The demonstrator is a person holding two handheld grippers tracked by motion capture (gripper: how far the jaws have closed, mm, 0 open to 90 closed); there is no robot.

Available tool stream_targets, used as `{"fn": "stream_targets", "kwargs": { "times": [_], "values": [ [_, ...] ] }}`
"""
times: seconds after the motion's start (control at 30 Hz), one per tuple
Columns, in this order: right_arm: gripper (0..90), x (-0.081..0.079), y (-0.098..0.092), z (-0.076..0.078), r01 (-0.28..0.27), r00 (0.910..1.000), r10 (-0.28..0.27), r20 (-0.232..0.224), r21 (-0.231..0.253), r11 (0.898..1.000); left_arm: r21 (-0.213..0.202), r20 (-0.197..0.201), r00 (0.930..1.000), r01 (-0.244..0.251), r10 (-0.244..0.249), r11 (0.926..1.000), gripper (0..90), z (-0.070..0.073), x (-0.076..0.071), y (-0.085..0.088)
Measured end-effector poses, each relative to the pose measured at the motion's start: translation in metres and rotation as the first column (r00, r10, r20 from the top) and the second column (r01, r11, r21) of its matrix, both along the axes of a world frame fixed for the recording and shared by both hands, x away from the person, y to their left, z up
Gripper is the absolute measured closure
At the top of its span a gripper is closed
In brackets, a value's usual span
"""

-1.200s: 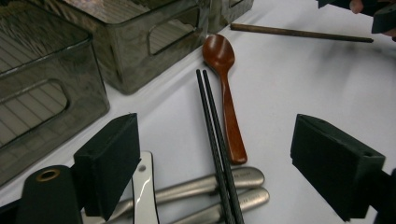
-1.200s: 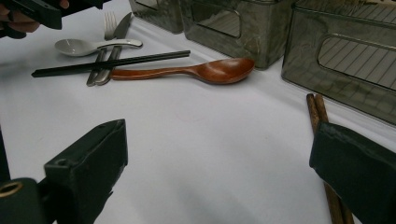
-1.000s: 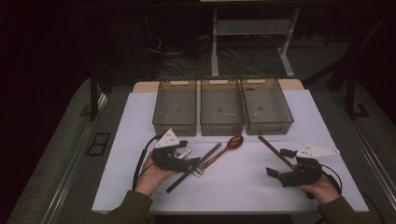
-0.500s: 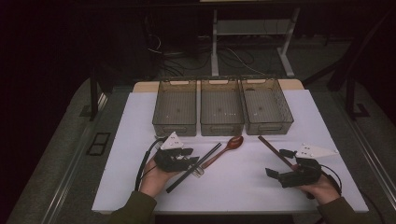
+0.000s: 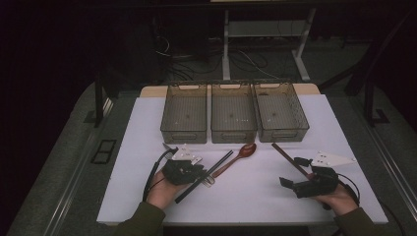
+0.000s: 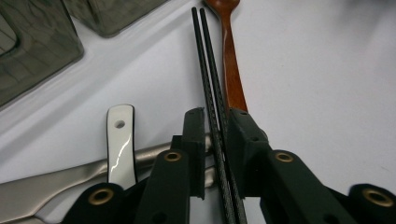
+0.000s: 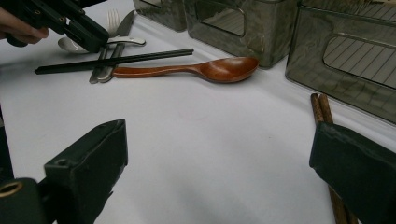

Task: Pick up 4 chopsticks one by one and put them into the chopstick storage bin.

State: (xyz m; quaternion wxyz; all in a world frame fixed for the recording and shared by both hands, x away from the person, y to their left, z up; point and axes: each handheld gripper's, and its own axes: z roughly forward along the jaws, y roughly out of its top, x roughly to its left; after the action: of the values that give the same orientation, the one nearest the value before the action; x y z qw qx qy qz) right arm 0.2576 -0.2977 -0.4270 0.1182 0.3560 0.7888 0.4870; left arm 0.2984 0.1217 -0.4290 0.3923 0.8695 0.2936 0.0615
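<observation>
A pair of black chopsticks [image 5: 219, 163] [image 6: 208, 70] lies slantwise on the white mat, and my left gripper [image 5: 200, 173] [image 6: 217, 114] has just been closing on it, with the pads now against both sticks. A brown wooden spoon [image 5: 239, 155] [image 6: 232, 74] [image 7: 196, 70] lies right beside them. My right gripper [image 5: 292, 171] [image 7: 219, 140] hovers wide open near the mat's front right with nothing between its jaws. A pair of brown chopsticks [image 5: 286, 156] [image 7: 320, 107] runs just past its right jaw. The left gripper [image 7: 86, 32] also shows in the right gripper view.
Three see-through bins [image 5: 184, 115] [image 5: 233, 115] [image 5: 280, 115] stand in a row at the back of the white mat [image 5: 246, 196]. Metal cutlery [image 7: 119, 42] [image 6: 56, 179] and a white-handled piece [image 6: 120, 140] lie under and beside the left gripper.
The left gripper's jaws have closed in around the black chopsticks, and the hand shifted slightly. The right hand has kept still.
</observation>
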Motion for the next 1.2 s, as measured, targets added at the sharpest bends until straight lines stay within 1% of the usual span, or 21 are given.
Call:
{"fn": "stream_targets", "kwargs": {
  "times": [0.17, 0.23, 0.33, 0.37, 0.4, 0.57, 0.77, 0.87, 1.1, 1.2],
  "values": [
    [3.8, -0.0002, 0.0002, 0.0002, -0.001, 1.0000, 0.001, 0.003, 0.000, 1.000, 0.013, -0.008, 1.0000, 0.004, -0.004, 0.9999, 78.9, -0.0016, 0.0000, 0.0006],
    [3.8, -0.0001, 0.0002, 0.0002, -0.002, 1.0000, 0.002, 0.004, -0.001, 1.000, 0.012, -0.013, 0.9999, -0.006, 0.006, 0.9999, 79.4, -0.0026, -0.0008, 0.0001],
    [3.8, -0.0001, 0.0002, 0.0001, -0.002, 1.0000, 0.002, 0.004, -0.001, 1.000, 0.020, -0.015, 0.9999, 0.003, -0.003, 0.9998, 79.8, -0.0033, -0.0003, 0.0004],
    [3.8, -0.0001, 0.0002, 0.0001, -0.002, 1.0000, 0.002, 0.004, -0.001, 1.000, 0.016, -0.019, 0.9998, 0.001, -0.001, 0.9999, 80.1, -0.0037, -0.0005, 0.0000],
    [3.8, 0.0000, 0.0002, 0.0001, -0.002, 1.0000, 0.002, 0.005, -0.001, 1.000, 0.022, -0.021, 0.9998, 0.001, -0.001, 0.9998, 80.1, -0.0042, -0.0007, -0.0006],
    [3.8, -0.0001, 0.0004, 0.0000, -0.004, 1.0000, 0.004, 0.005, -0.002, 1.000, 0.027, -0.021, 0.9997, 0.009, -0.008, 0.9996, 80.1, -0.0054, 0.0001, -0.0010],
    [3.8, 0.0000, 0.0005, -0.0001, -0.002, 1.0000, 0.002, 0.002, -0.004, 1.000, 0.027, -0.032, 0.9995, 0.003, -0.002, 0.9996, 80.5, -0.0067, 0.0002, -0.0017],
    [3.8, -0.0001, 0.0007, -0.0001, -0.004, 1.0000, 0.004, 0.001, -0.003, 1.000, 0.030, -0.031, 0.9995, 0.010, -0.009, 0.9995, 80.5, -0.0071, 0.0007, -0.0020],
    [3.8, 0.0000, 0.0004, 0.0000, -0.002, 1.0000, 0.002, 0.003, -0.001, 1.000, 0.031, -0.034, 0.9994, 0.002, -0.001, 0.9995, 80.5, -0.0082, 0.0010, -0.0026],
    [3.8, 0.0000, 0.0005, 0.0000, -0.002, 1.0000, 0.002, 0.002, -0.002, 1.000, 0.039, -0.033, 0.9995, 0.001, 0.000, 0.9992, 80.4, -0.0085, 0.0015, -0.0021]
  ]
}}
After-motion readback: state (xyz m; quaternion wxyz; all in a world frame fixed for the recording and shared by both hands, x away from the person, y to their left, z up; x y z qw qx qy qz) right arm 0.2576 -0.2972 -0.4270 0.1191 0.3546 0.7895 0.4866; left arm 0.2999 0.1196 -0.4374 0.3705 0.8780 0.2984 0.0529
